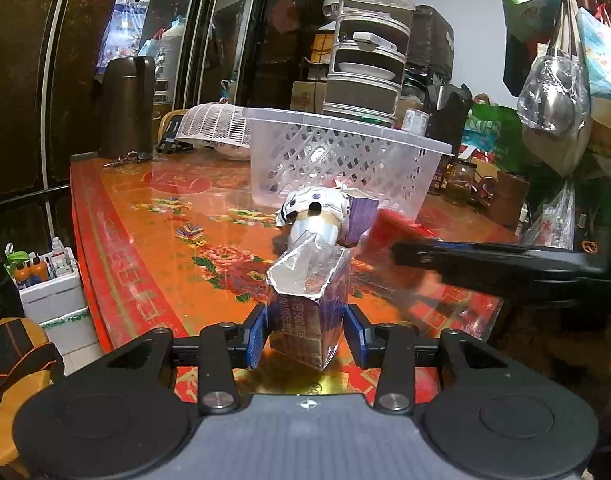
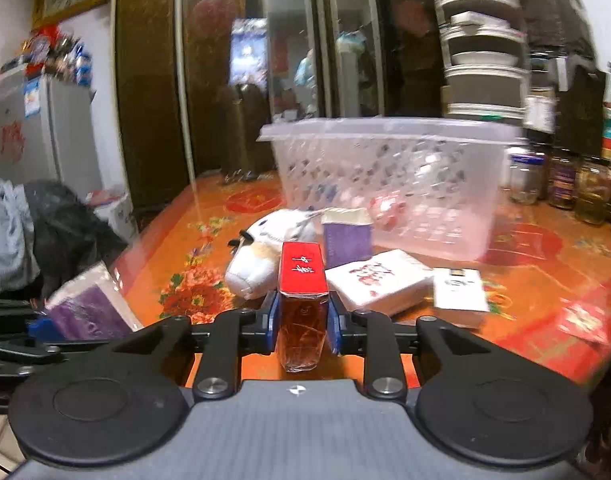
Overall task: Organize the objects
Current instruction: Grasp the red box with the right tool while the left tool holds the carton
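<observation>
- Landmark: the clear perforated basket stands on the orange floral table, open side up. All positions below are given relative to it.
- Right gripper: jaws pressed onto the red pack, one blue pad on each narrow side. The pack's long axis runs along the fingers, pointing toward the basket's near wall. The pack appears clear of the tabletop, though blur prevents certainty.
- Left gripper: pinching the purple carton by its two sides. The carton's torn foil top faces the basket, well short of the near wall.
- Loose items lying between both grippers and the basket: a plush toy, a second purple box, a white packet and a white card box.
- Judgement: the right hand's pack lies nearer the basket than the left hand's carton. The basket rim sits above and beyond the pack, so the next move likely requires lifting over the rim before release.
</observation>
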### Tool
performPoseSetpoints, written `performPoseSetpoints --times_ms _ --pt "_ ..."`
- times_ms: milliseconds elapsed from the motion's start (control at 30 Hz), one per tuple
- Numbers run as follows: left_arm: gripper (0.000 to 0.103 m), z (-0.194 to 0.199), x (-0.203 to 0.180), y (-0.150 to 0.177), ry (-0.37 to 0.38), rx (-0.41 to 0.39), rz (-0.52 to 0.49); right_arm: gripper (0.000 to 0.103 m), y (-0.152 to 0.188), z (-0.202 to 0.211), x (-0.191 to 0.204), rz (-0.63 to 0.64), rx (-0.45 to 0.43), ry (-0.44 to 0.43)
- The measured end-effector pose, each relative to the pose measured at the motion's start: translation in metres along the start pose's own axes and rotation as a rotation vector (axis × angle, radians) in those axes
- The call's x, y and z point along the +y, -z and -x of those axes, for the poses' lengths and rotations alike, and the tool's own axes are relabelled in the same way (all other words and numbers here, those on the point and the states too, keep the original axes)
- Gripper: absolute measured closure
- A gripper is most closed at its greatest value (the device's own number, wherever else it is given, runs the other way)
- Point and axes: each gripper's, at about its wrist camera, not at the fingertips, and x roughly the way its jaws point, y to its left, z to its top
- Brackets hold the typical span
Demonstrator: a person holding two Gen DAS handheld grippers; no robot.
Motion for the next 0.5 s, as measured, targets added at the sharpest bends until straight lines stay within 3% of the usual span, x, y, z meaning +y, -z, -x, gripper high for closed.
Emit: performPoseSetpoints --times_ms 333,500 --pt "0.058 0.014 -0.02 -0.007 -0.018 -0.011 -0.042 0.076 0.021 0.086 -0.026 -0.107 -0.046 0.083" --pt "0.058 0.023 -0.025 -0.017 -0.053 -0.033 -0.047 0.076 0.012 0.1 -0.028 -0.117 -0.089 0.087"
